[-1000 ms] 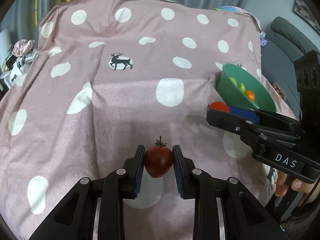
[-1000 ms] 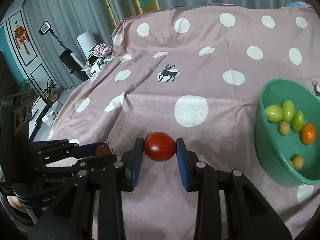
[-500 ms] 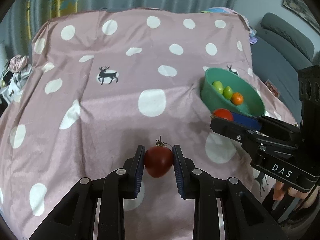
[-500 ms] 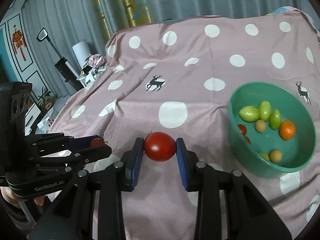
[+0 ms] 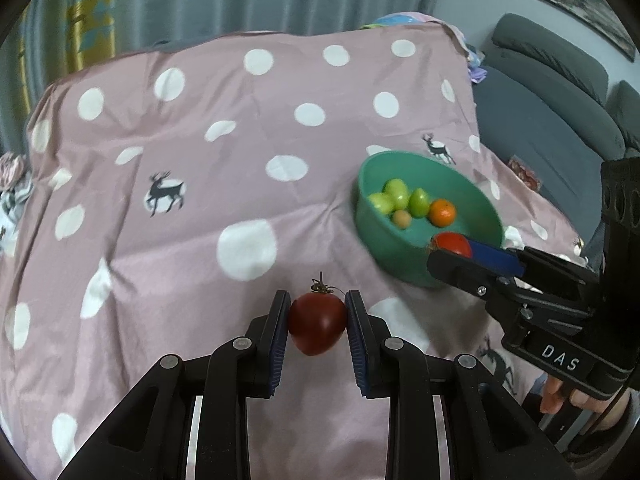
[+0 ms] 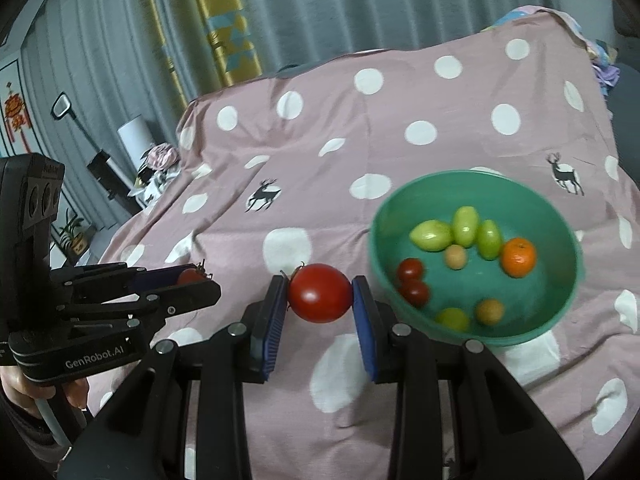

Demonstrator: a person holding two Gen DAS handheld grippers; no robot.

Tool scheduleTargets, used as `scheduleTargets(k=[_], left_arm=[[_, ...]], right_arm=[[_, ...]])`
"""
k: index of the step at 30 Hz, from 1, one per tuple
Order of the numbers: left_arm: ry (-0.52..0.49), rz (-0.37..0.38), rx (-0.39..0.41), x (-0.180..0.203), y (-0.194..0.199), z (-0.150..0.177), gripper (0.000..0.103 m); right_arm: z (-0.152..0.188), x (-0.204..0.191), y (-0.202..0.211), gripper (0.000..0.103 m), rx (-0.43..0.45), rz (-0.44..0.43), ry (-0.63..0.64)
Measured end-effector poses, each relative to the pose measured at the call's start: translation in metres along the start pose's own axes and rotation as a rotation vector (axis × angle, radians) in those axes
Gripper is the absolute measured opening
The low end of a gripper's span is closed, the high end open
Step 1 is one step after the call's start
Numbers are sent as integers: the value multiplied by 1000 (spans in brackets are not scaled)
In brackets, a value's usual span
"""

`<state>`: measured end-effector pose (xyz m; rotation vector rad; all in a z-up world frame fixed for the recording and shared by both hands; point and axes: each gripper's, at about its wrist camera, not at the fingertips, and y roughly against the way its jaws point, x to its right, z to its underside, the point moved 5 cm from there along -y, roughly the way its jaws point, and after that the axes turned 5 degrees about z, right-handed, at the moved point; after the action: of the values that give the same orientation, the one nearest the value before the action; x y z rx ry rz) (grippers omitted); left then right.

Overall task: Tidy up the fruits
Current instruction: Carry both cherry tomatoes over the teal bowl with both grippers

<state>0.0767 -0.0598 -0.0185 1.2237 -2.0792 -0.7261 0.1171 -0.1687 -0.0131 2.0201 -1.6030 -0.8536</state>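
My left gripper is shut on a dark red tomato with a stem, held above the pink dotted cloth. My right gripper is shut on a bright red tomato, just left of the green bowl. The bowl holds green, orange, tan and small red fruits. In the left wrist view the bowl lies to the right, and the right gripper with its tomato is at the bowl's near rim. The left gripper shows at the left of the right wrist view.
The pink cloth with white dots and deer prints covers the table. A grey sofa stands at the right. Curtains hang behind. Clutter and a plant lie off the table's left side.
Both grippers have risen and moved toward the bowl, each keeping its tomato. The bowl now shows more fully, with its fruits visible from above.
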Motion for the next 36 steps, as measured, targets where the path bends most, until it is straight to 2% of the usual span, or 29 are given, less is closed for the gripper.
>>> scheduleTargets(k=[18,36], left_arm=[[-145,49,14,63,-42,-52,29],[-213,32,-37,84,-86,-68,29]], right_arm=[[-8,60,15,34,47,76,-82],[-13,86,10,34,50,108,-116]])
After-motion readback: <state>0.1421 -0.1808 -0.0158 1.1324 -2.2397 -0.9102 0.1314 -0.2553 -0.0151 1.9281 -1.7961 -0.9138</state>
